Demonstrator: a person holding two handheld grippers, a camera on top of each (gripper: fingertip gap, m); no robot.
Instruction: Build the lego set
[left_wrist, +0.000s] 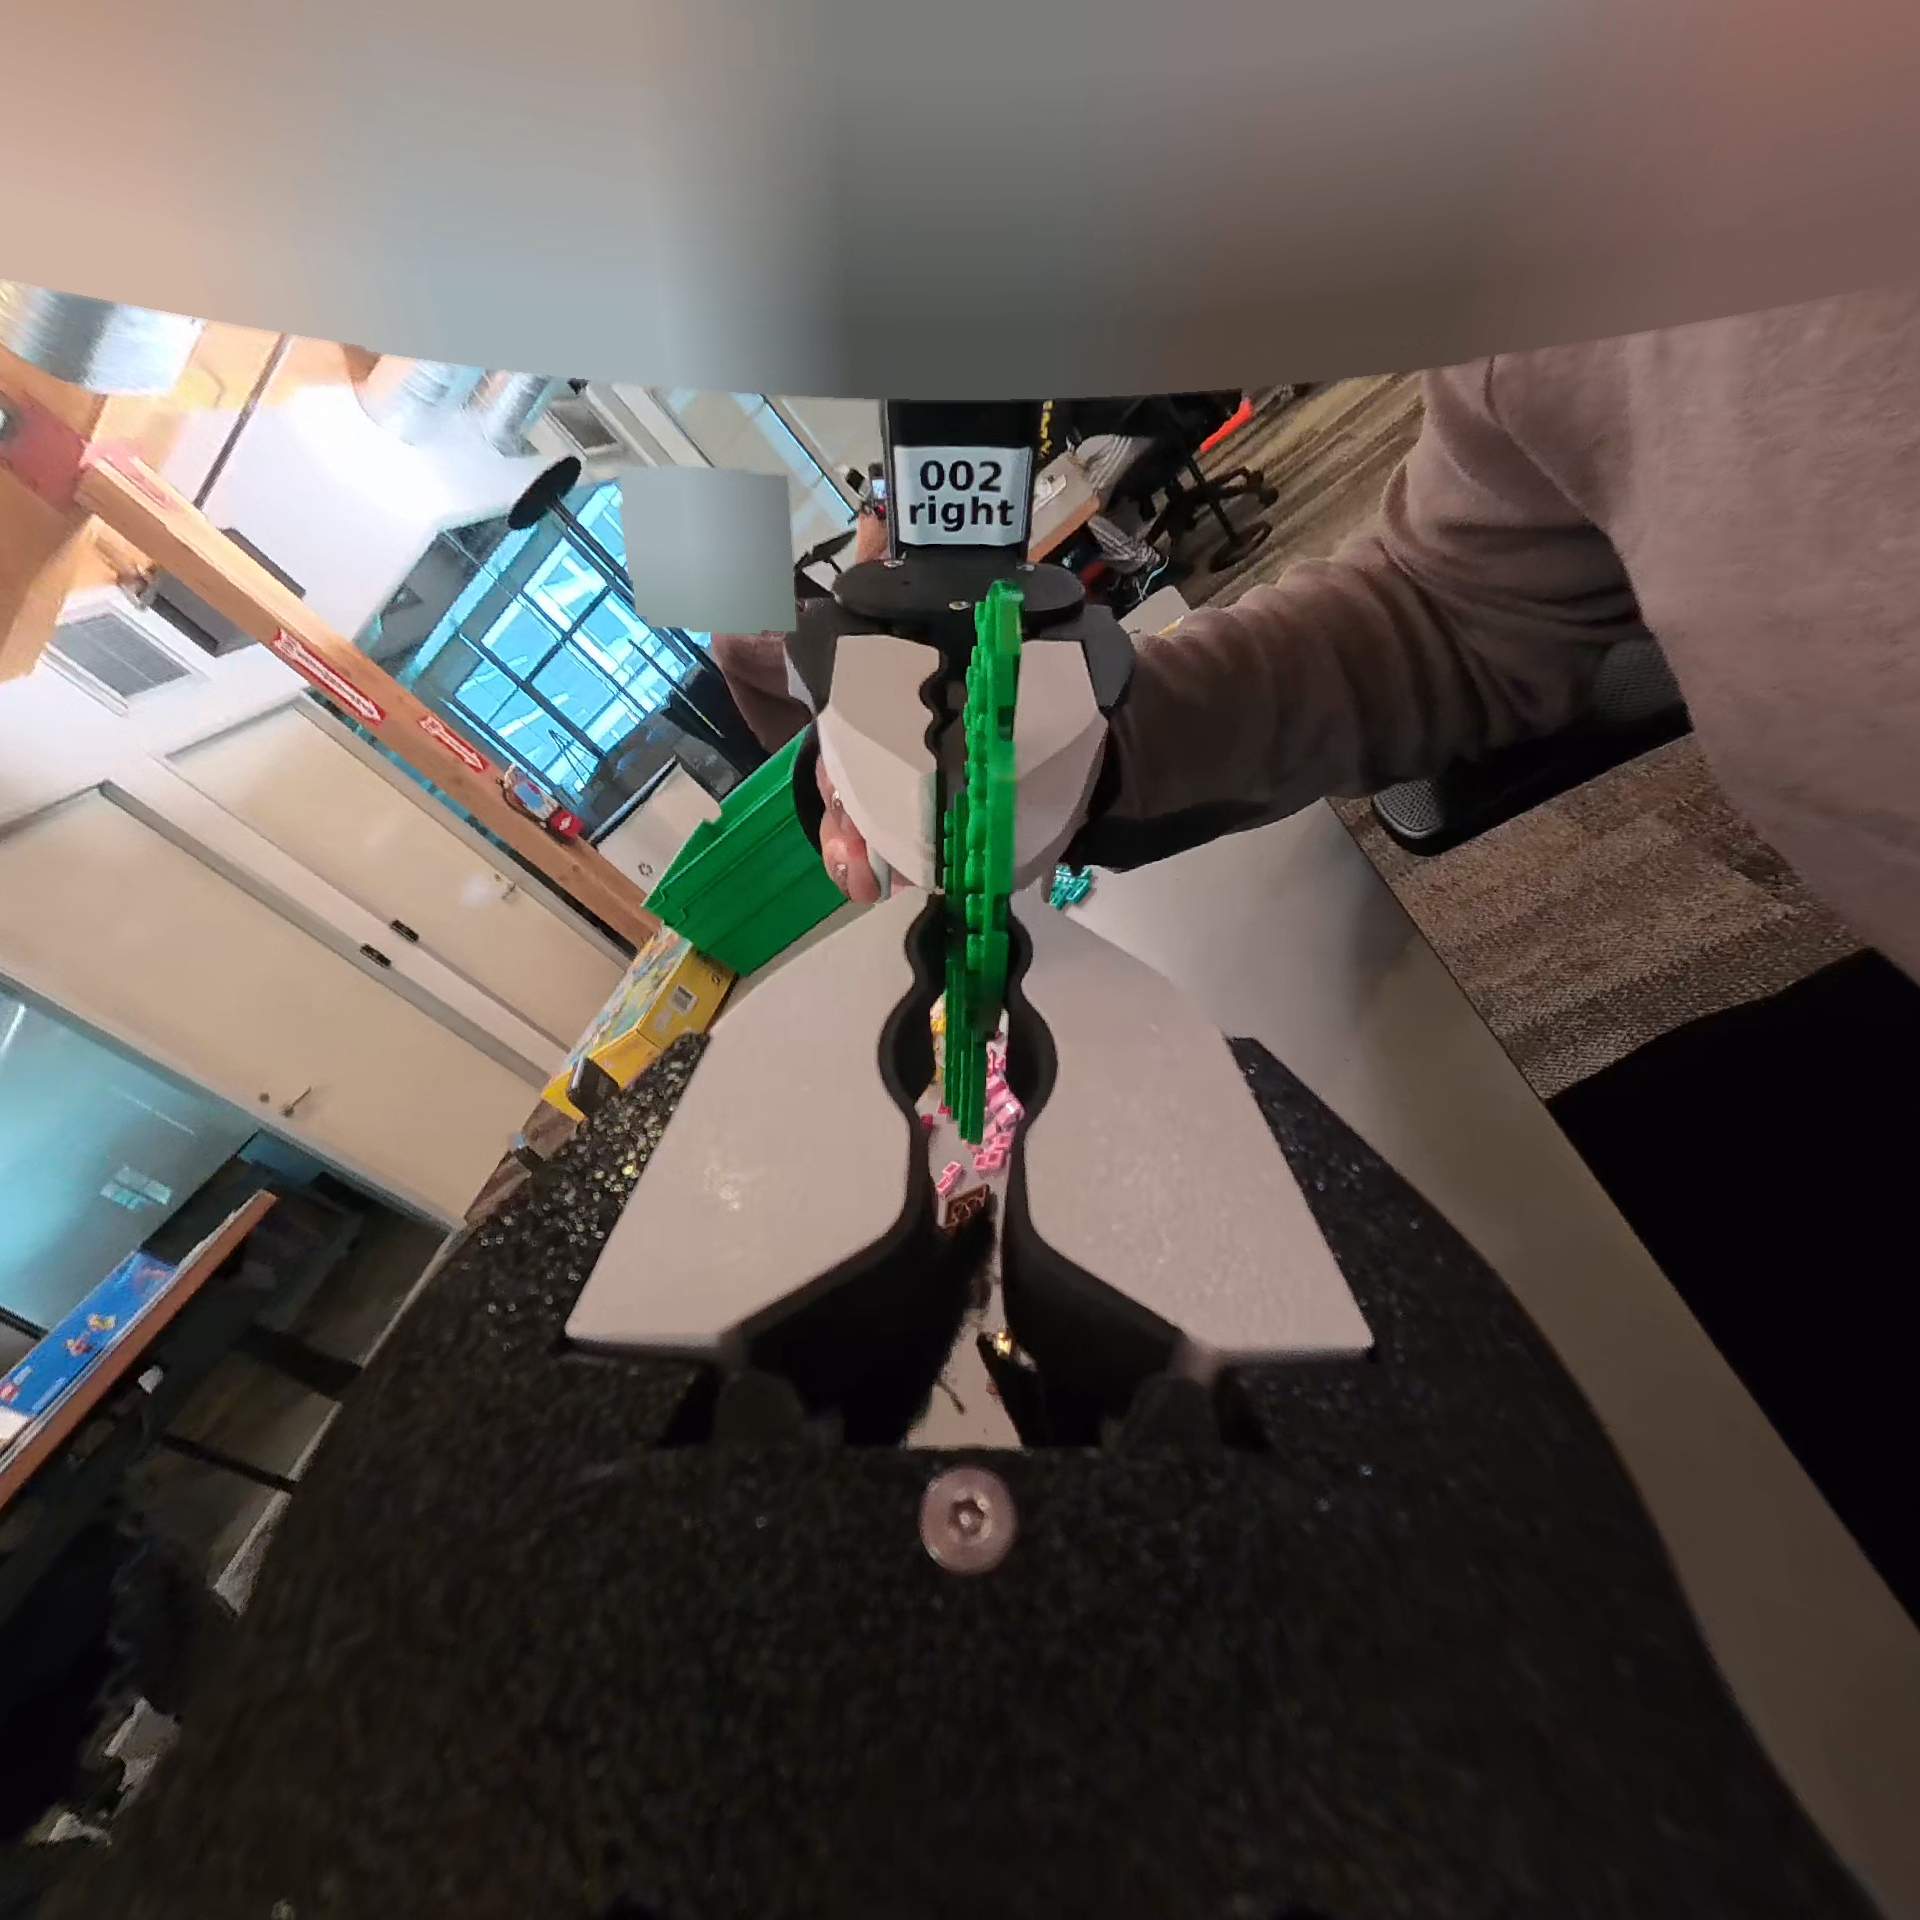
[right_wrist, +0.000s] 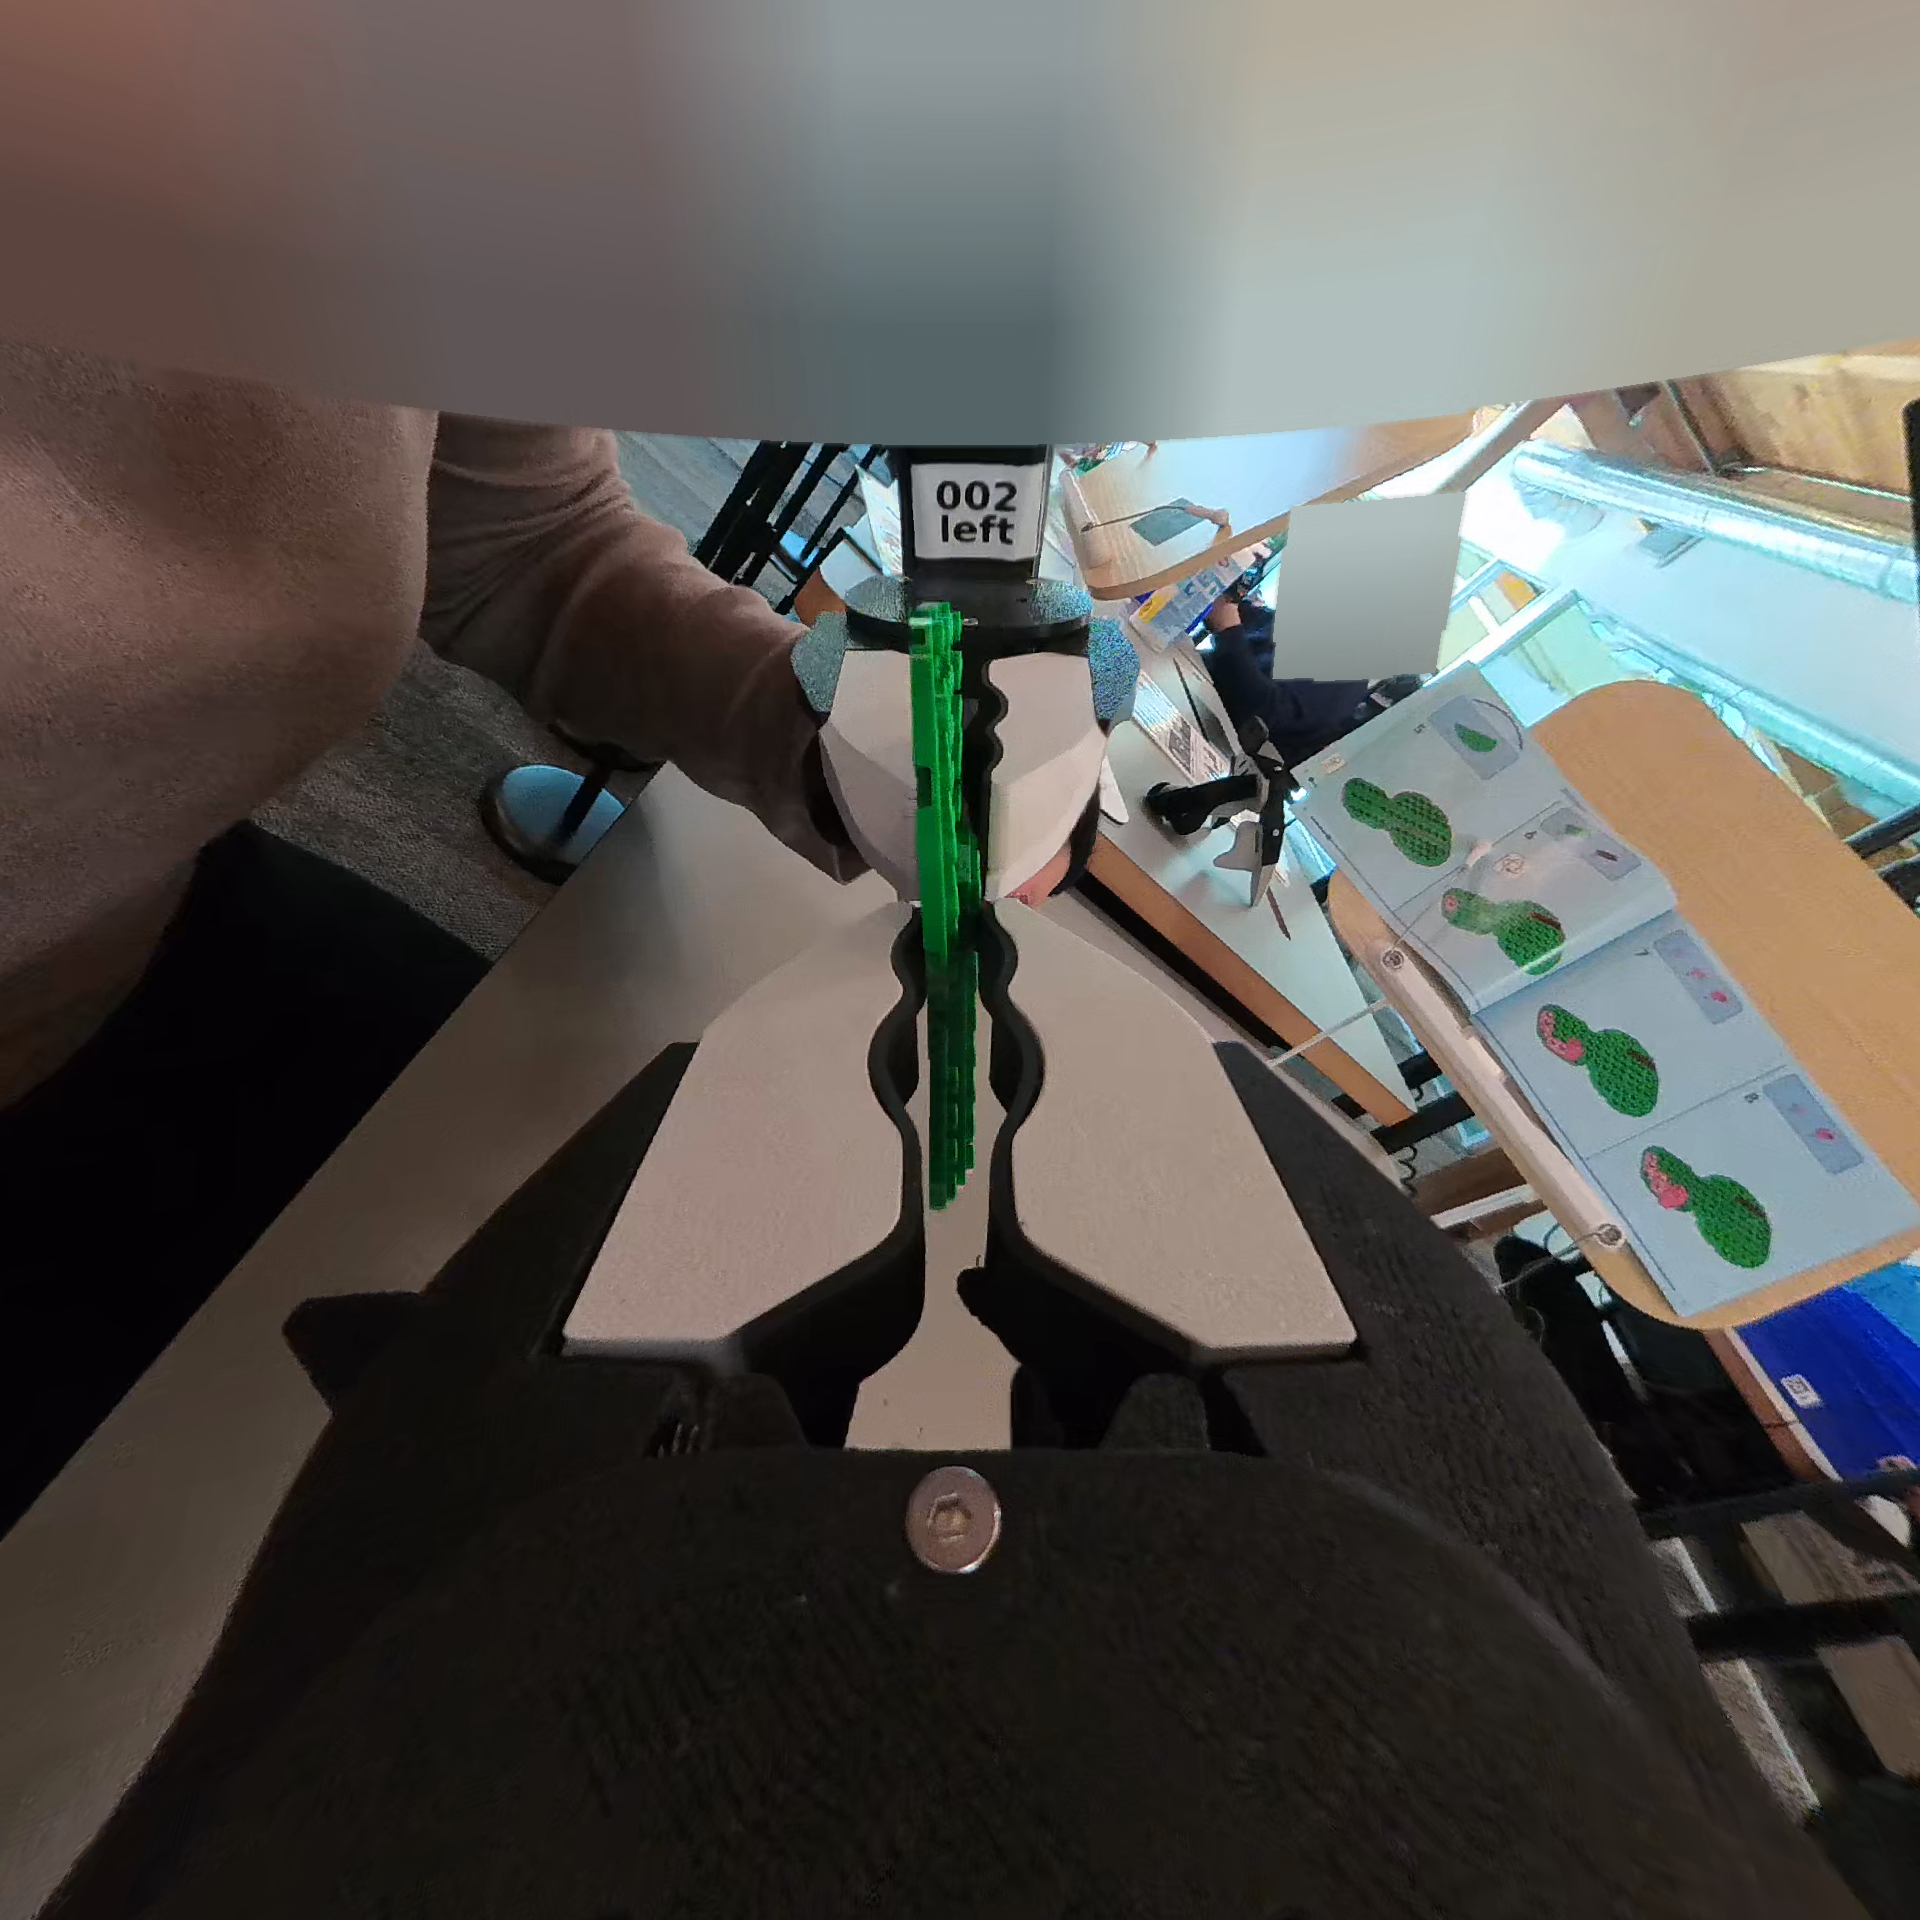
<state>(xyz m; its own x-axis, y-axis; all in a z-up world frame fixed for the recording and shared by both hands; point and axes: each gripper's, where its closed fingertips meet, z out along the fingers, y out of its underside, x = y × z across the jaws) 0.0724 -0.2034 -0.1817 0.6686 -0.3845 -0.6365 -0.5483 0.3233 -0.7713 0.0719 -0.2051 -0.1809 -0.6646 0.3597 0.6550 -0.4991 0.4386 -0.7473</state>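
Black gripper bodies, pale grey fingers, silver screw, taupe sleeves.

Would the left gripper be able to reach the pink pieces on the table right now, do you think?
Probably not yet: the left gripper is shut on the green plate, which the right gripper also clamps, above the pink pieces.

- The left wrist view looks forward along the left gripper, tilted so the grey table slants across the picture, and faces the right gripper close up.
- The right wrist view looks along the right gripper the opposite way, facing the left gripper equally near.
- Both views share the green lego plate, seen edge-on between the two grippers, and the grey table.
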